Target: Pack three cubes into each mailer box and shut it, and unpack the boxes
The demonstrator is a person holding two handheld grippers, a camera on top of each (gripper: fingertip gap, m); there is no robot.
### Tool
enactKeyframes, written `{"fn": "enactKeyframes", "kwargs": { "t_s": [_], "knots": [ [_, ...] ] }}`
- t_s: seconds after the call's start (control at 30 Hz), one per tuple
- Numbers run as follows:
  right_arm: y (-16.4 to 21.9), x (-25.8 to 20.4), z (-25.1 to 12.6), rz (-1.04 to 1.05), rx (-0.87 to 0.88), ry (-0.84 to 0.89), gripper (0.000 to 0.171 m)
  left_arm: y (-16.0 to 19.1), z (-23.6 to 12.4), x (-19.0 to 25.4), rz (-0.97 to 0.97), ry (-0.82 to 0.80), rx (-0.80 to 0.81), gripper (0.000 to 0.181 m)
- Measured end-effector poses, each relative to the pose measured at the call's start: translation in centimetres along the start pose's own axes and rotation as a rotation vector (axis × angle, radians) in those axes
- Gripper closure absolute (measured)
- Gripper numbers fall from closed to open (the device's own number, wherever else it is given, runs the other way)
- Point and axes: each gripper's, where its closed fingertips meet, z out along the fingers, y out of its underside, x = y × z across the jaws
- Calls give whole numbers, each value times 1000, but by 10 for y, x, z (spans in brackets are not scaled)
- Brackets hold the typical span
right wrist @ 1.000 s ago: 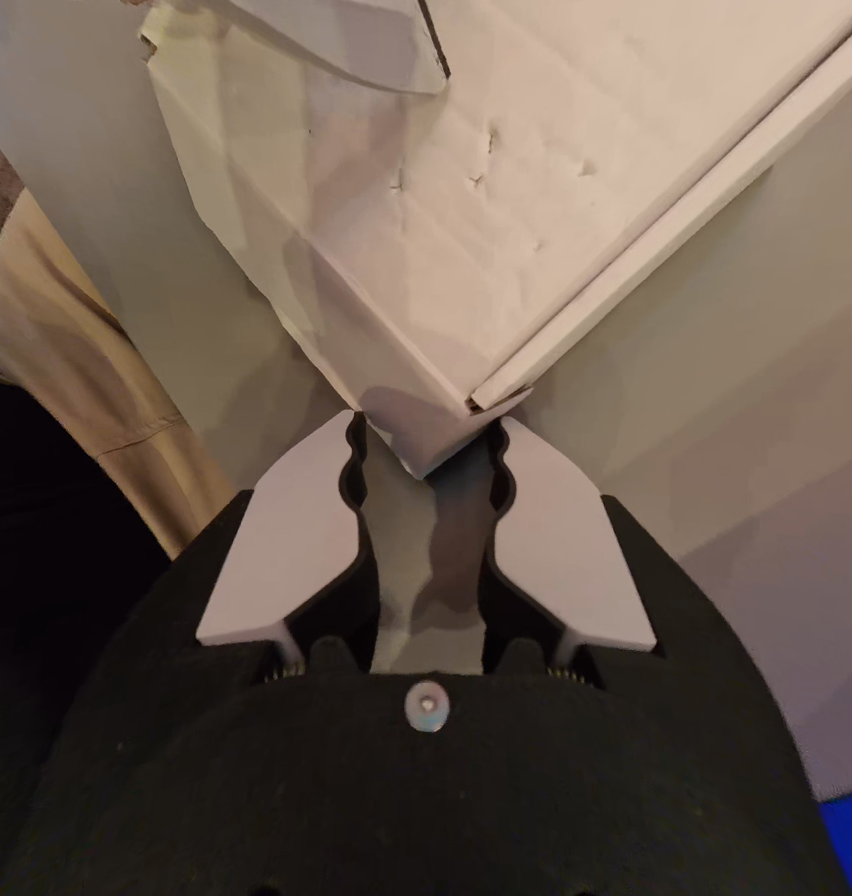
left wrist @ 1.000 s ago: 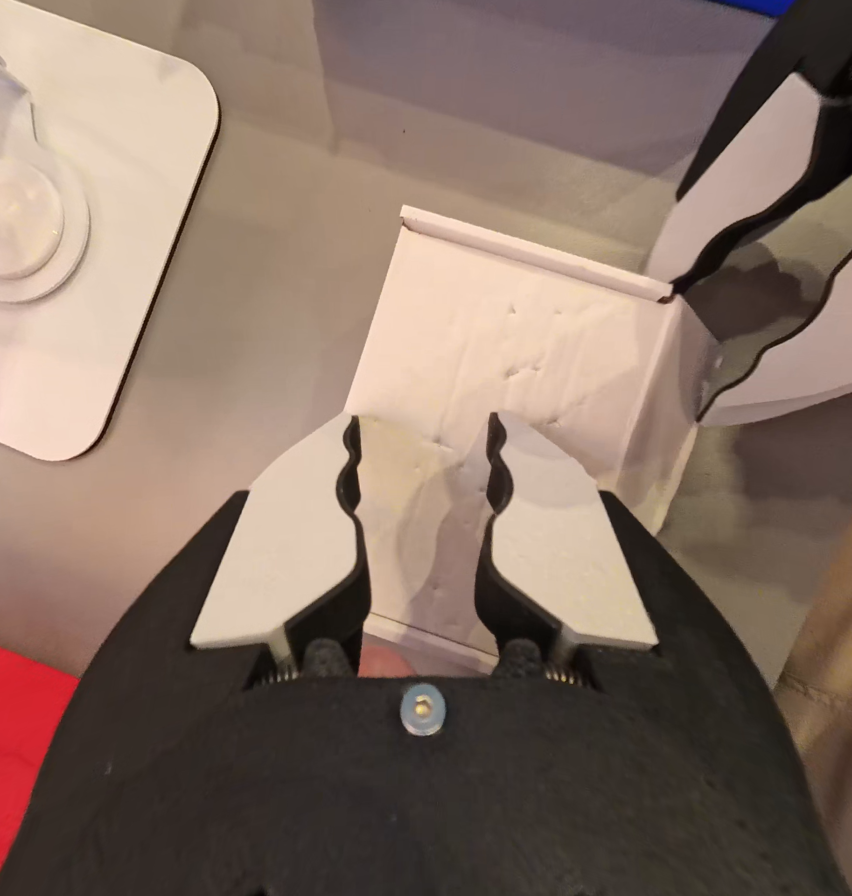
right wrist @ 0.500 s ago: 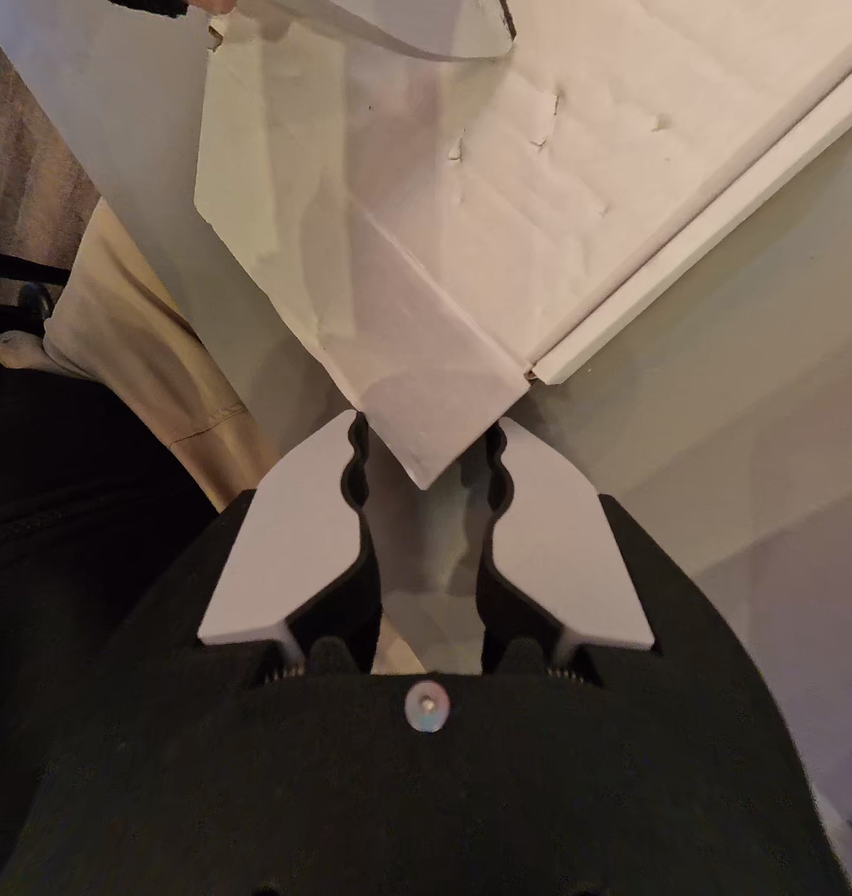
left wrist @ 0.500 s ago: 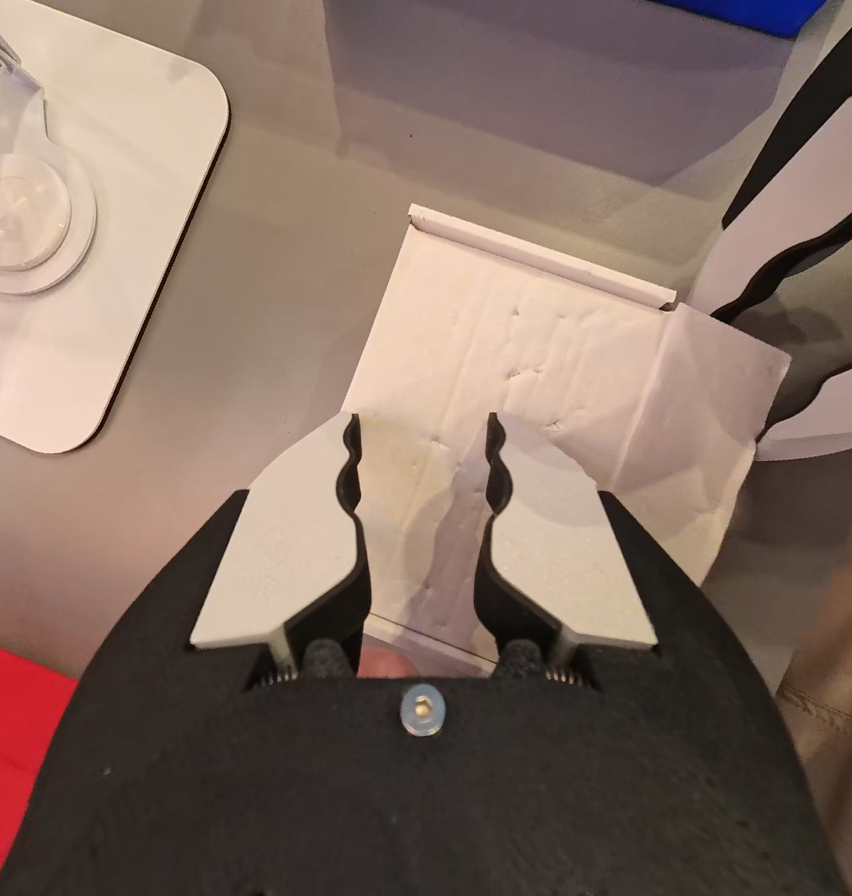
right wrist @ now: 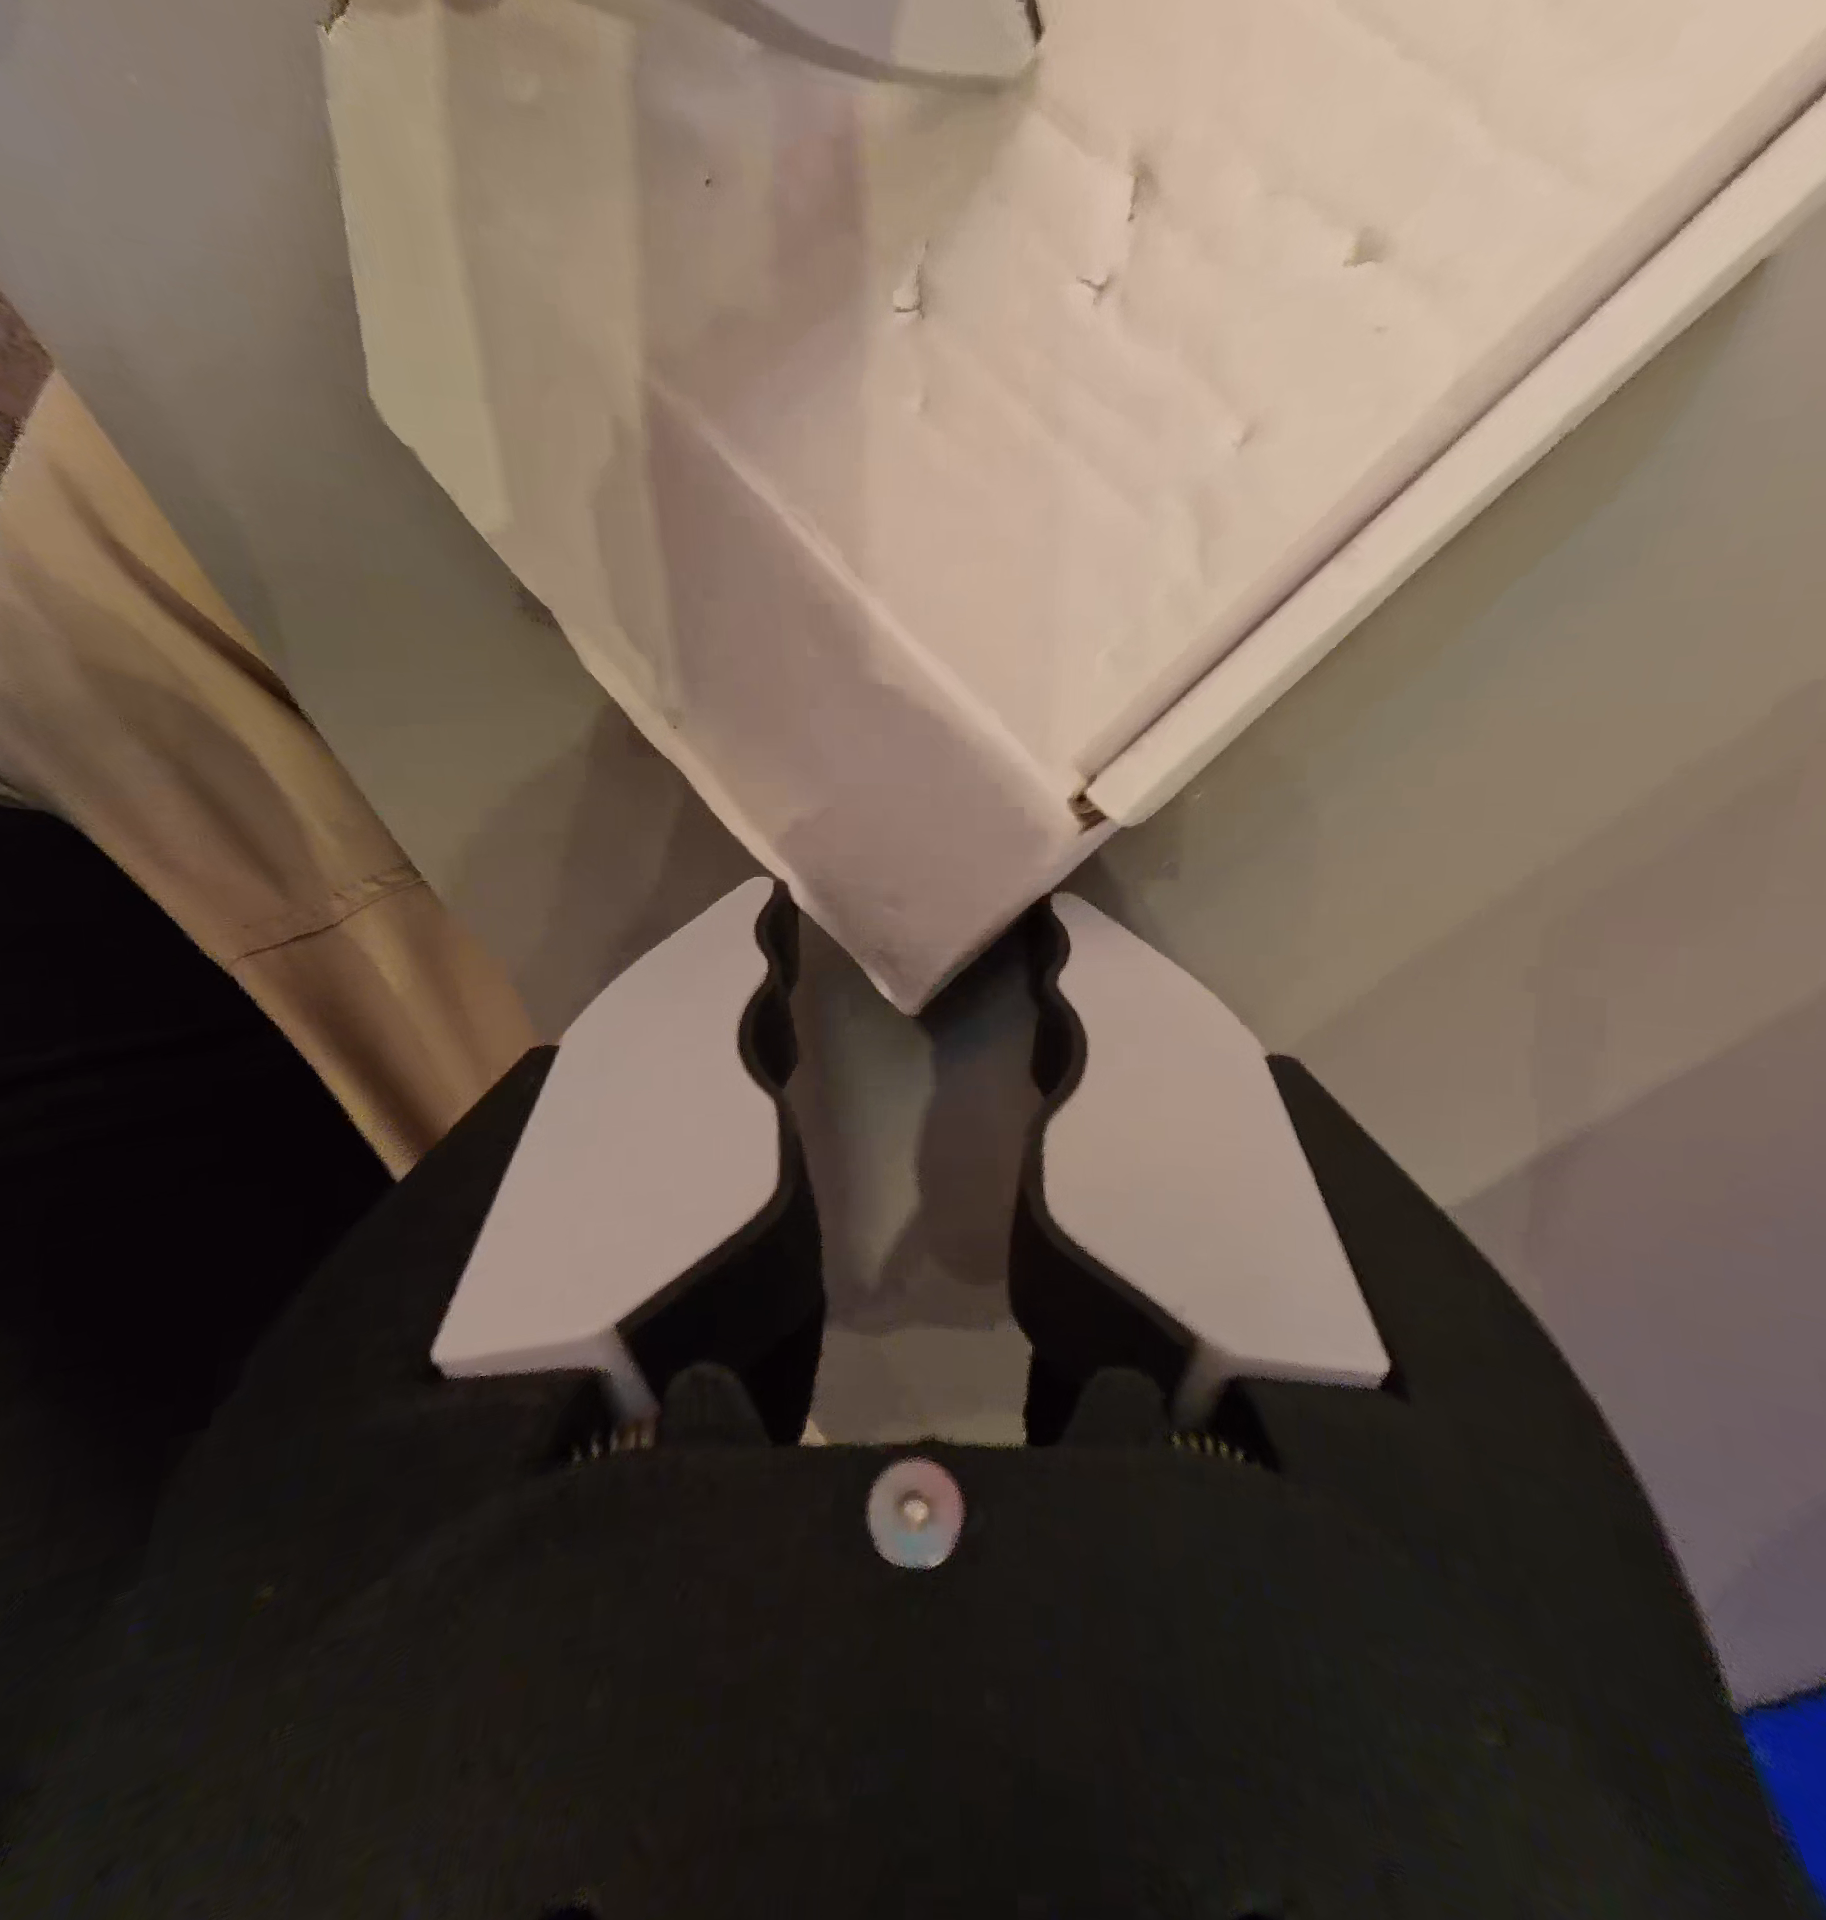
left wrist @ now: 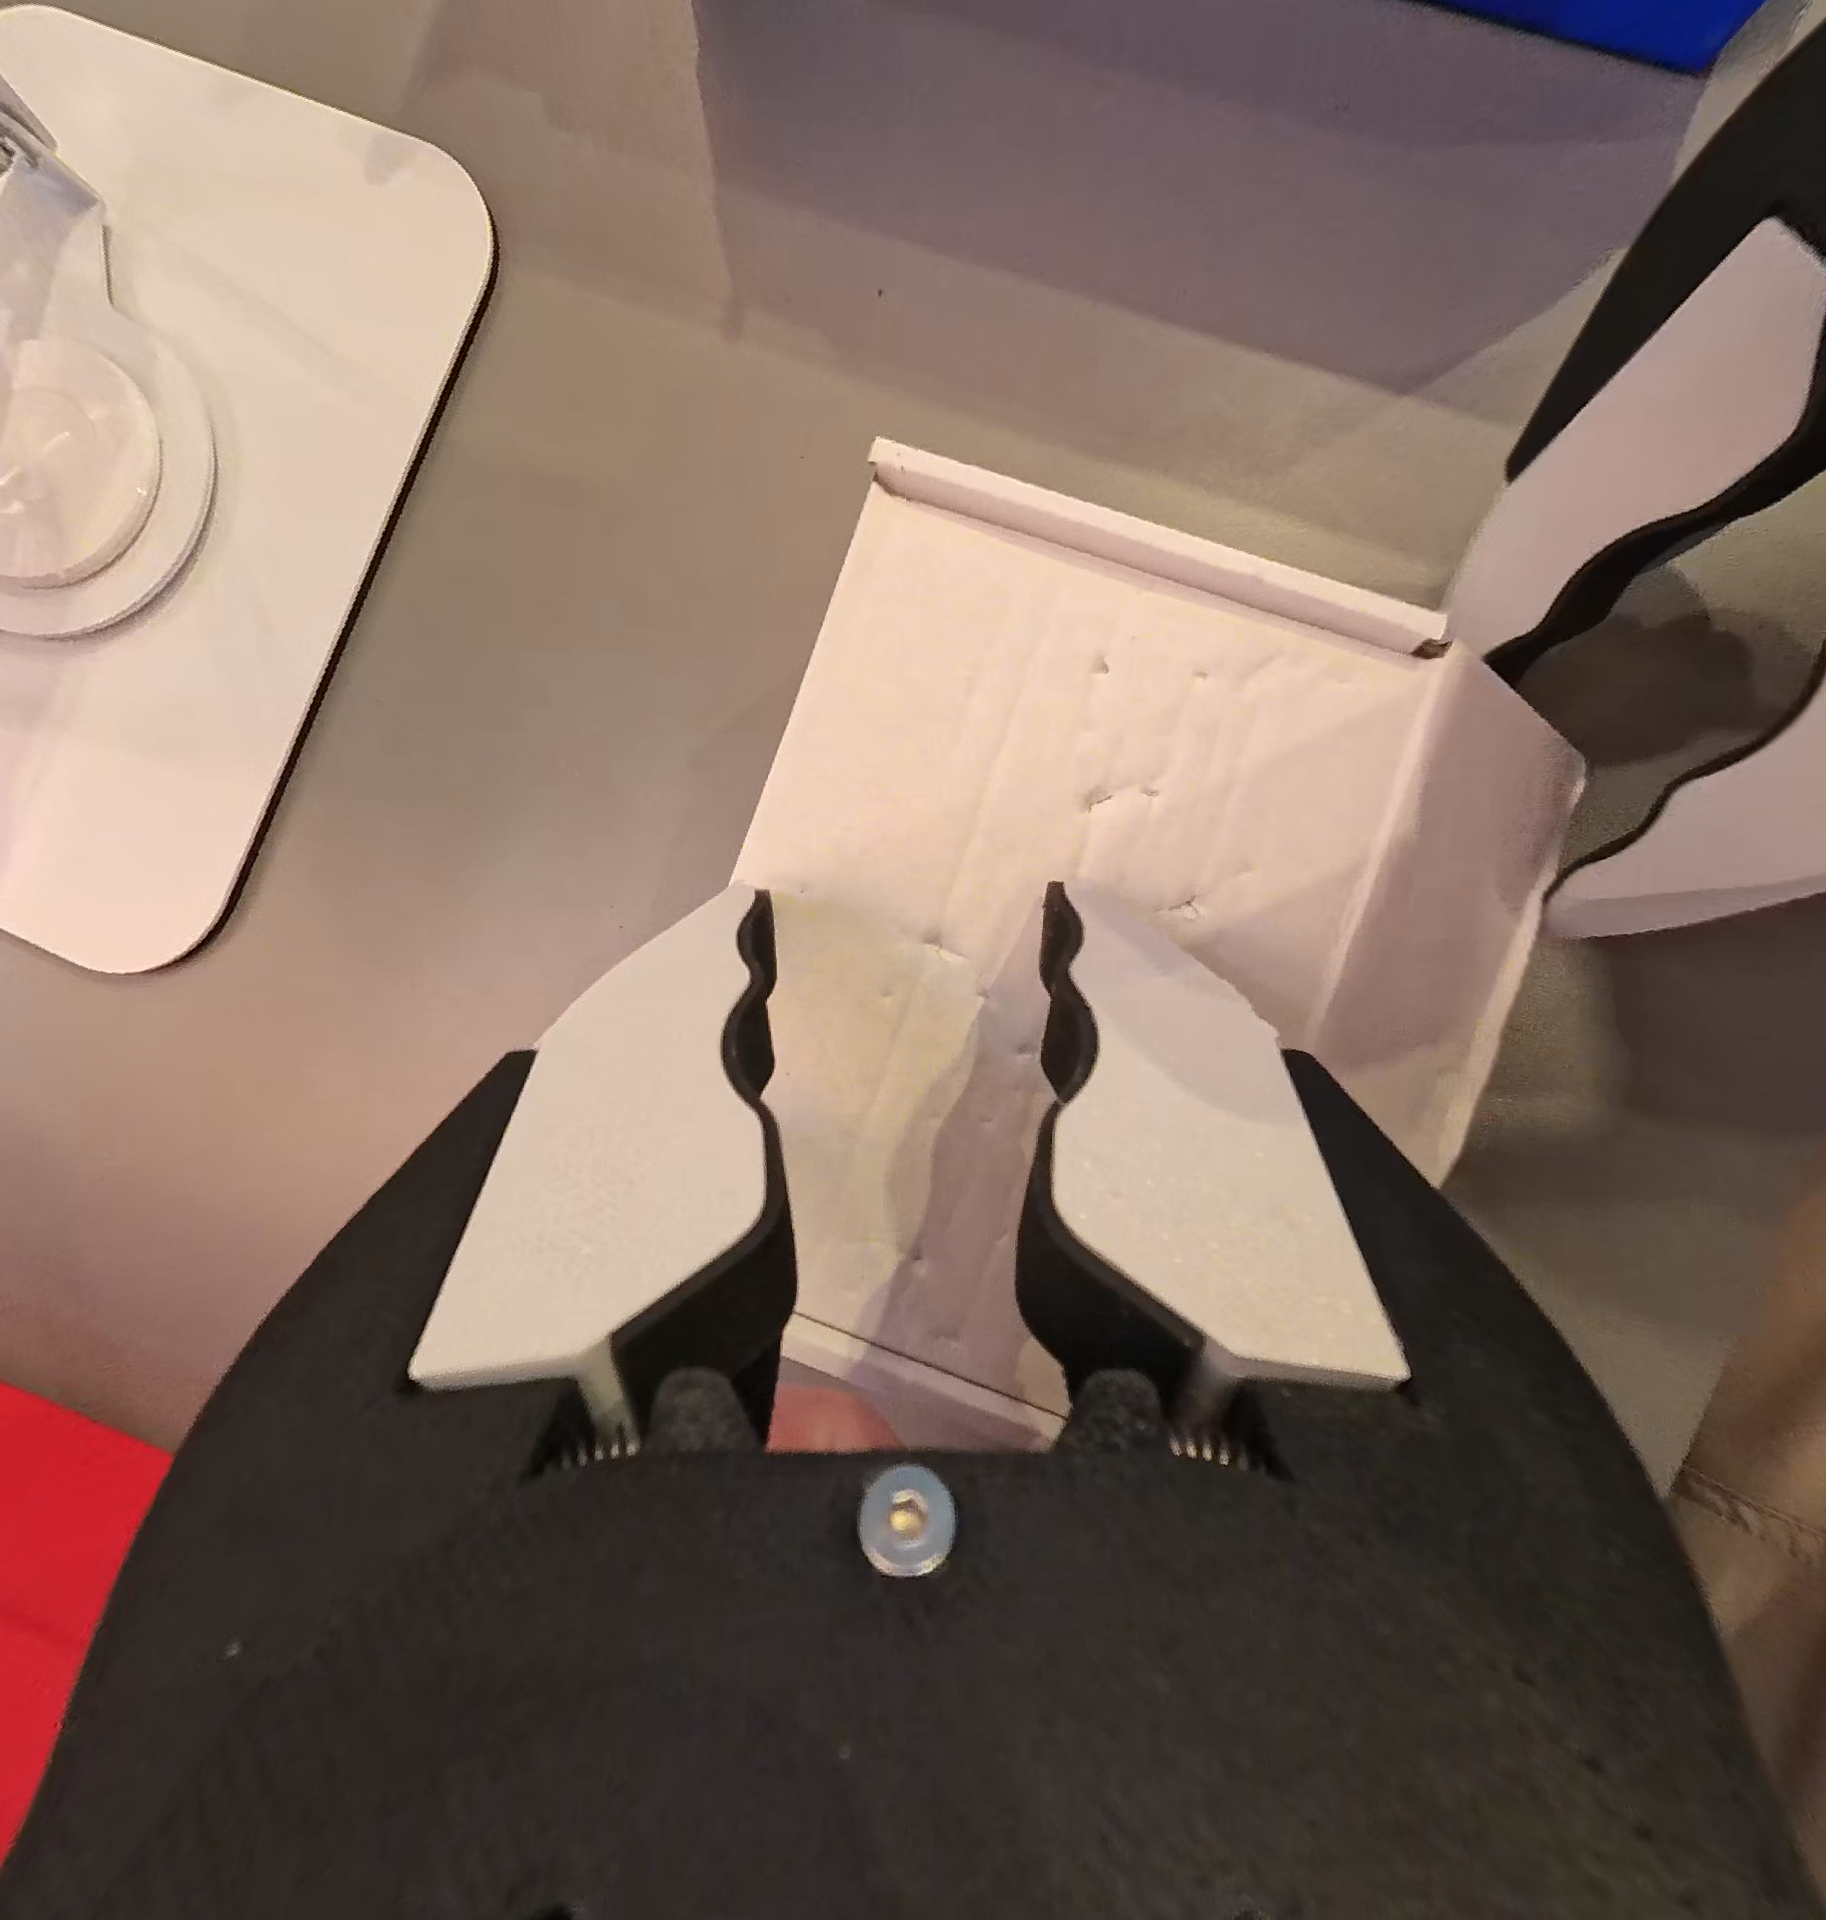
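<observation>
A white mailer box lies on the grey table with its lid down. The lid's right side flap is bent partly downward. My left gripper is open and hovers over the lid's near half. My right gripper is open at the flap's far right corner. In the right wrist view the flap's corner sits between the open fingertips of the right gripper, unclamped. The lid fills the top of that view, and a left finger shows at the top edge. No cubes are visible.
A white rounded board with a clear round holder lies at far left. A red object is at near left. A blue object lies beyond the box. Beige cloth hangs at the table's near edge. My left tips are roughly 4 cm from the lid. Look for it in the left wrist view too.
The side flap was folded down, spread out flat half a second ago, and is now bent partly down again. The right gripper has shifted beside it. The left gripper has stayed over the lid.
</observation>
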Motion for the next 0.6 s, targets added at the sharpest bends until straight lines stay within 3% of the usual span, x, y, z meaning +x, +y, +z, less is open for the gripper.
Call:
{"fn": "enactKeyframes", "kwargs": {
  "t_s": [0.3, 0.6],
  "knots": [
    [-9, 20, -21, -123, 3, 133, 118, -1, 0, 0, -12, 7, -5, 132],
    [-19, 22, -12, -155, 10, 110, 113, -1, -1, 0, -23, 18, 7, 132]
  ]
}}
